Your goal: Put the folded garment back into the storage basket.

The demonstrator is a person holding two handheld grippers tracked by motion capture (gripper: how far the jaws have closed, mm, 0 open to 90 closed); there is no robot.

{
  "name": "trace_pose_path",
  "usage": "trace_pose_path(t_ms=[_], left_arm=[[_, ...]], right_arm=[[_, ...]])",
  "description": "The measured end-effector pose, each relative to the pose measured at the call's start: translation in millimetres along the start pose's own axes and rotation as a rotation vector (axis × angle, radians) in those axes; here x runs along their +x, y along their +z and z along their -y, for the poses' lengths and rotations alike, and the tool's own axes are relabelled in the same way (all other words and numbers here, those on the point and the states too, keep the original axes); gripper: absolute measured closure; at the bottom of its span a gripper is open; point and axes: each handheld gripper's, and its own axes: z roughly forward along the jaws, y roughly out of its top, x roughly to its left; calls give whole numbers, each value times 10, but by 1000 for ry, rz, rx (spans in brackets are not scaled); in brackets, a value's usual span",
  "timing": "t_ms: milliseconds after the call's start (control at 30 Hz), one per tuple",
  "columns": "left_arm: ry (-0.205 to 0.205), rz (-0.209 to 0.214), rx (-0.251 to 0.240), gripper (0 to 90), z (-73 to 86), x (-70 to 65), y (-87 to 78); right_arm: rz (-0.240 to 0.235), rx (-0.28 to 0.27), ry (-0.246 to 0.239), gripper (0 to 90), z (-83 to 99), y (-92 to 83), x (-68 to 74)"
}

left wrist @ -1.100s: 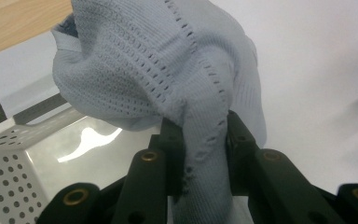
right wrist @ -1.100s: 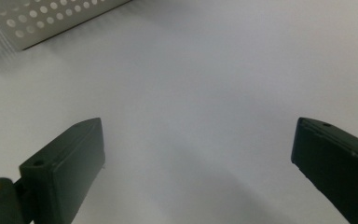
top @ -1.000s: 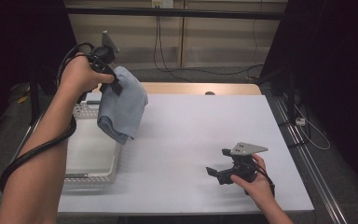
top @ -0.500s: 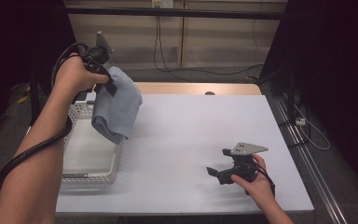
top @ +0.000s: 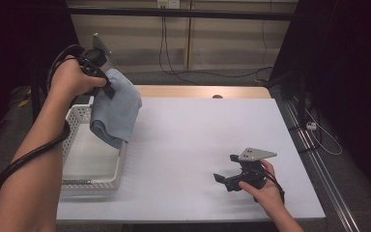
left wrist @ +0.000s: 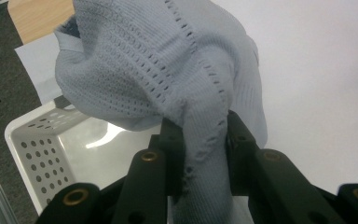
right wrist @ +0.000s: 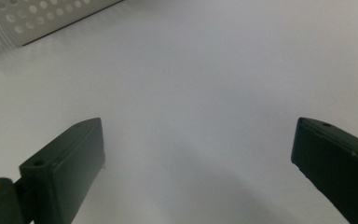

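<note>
On one white table [top: 193, 140], one basket [top: 79, 145], one cloth [top: 118, 108], two claws

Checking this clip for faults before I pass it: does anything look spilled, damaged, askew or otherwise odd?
Nothing stands out. The left gripper pinches a bunched grey-blue knitted cloth that hangs above the white perforated basket; its holes look like part of the knit, not tears. The right gripper rests open on the white table.
</note>
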Motion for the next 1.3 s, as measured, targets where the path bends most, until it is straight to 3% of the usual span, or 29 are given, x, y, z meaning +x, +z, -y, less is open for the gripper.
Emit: trace_pose_path(t_ms=[633, 1300], left_arm=[[-26, -25, -8, 739, 48, 160, 18], [-50, -33, 39, 739, 226, 318, 260]], right_arm=[[-5, 1, -6, 24, -2, 9, 11], [-5, 1, -9, 24, -6, 18, 26]])
